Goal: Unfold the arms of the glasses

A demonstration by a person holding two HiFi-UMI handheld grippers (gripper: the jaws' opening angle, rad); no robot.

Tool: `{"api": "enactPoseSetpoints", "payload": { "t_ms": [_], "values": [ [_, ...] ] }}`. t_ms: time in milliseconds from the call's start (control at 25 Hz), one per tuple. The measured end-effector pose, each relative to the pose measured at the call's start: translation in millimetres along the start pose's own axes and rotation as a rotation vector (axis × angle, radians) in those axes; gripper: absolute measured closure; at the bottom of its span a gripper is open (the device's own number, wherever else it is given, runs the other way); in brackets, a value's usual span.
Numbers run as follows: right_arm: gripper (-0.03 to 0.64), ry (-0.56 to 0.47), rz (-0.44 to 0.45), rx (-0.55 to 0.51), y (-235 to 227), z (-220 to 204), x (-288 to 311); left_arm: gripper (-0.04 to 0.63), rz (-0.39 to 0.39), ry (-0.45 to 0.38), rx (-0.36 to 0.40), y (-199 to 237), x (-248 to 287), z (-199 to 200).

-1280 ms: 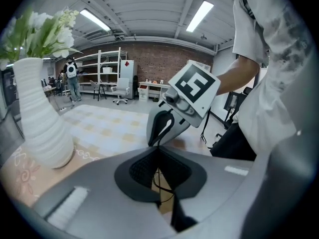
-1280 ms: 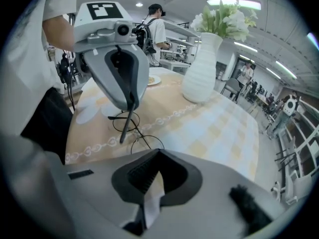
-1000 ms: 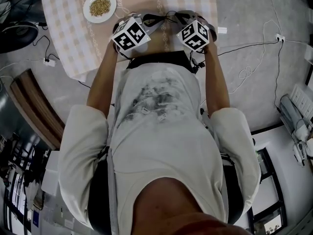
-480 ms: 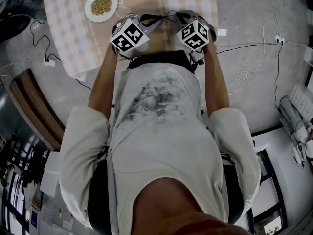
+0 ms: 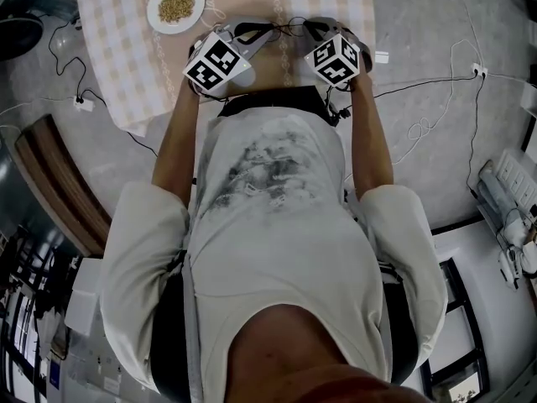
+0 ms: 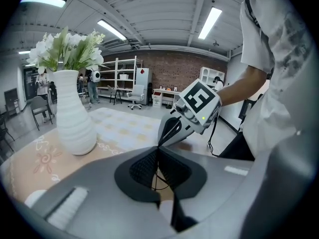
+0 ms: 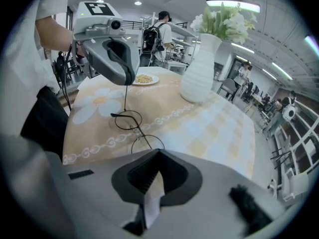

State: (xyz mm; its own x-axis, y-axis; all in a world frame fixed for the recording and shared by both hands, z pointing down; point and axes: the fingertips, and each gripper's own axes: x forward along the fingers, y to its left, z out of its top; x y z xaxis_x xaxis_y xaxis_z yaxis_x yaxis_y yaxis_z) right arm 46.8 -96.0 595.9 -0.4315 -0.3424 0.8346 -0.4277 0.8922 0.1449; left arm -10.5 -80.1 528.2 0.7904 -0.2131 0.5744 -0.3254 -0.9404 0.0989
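Observation:
Thin round wire glasses [image 7: 135, 129] hang low over the patterned tablecloth [image 7: 209, 128], lenses towards me in the right gripper view. My right gripper [image 7: 158, 152] is shut, and the near lens rim runs in under its tip. From the far lens one thin arm rises to my left gripper [image 7: 127, 81], which is shut on it. In the left gripper view, that black wire shows between the closed pads of the left gripper [image 6: 158, 151]. The right gripper [image 6: 164, 136] sits just beyond them. In the head view both grippers [image 5: 250, 34] [image 5: 315, 28] face each other with the glasses [image 5: 284, 25] between.
A white ribbed vase [image 7: 202, 68] of white flowers stands further back on the table. A white plate [image 5: 176, 5] of food lies at the far left. Cables trail over the floor [image 5: 428, 116] to the right. People and shelving are far behind.
The left gripper has shifted a little to the left and tilted slightly. The right gripper has stayed put. Both remain shut.

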Motion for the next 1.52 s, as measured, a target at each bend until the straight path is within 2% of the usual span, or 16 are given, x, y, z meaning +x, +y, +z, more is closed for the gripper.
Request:
{"api": "enactPoseSetpoints", "payload": {
  "t_ms": [240,440,840,1240,1520],
  "values": [
    [0.6,0.0,-0.008,0.005,-15,7,6,0.581,0.017,-0.009,-0.01,21,-4,3],
    [0.6,0.0,-0.013,0.006,0,-1,0,0.583,0.032,-0.018,-0.02,5,-10,-3],
    [0.6,0.0,-0.02,0.009,0,0,1,0.583,0.052,-0.036,-0.047,10,-15,-6],
    [0.6,-0.003,-0.026,0.027,-1,-1,1,0.583,0.067,-0.066,-0.109,17,-18,-12],
    [0.6,0.006,-0.072,0.015,-2,2,0,0.583,0.049,-0.074,-0.112,13,-15,-9]
  ]
}}
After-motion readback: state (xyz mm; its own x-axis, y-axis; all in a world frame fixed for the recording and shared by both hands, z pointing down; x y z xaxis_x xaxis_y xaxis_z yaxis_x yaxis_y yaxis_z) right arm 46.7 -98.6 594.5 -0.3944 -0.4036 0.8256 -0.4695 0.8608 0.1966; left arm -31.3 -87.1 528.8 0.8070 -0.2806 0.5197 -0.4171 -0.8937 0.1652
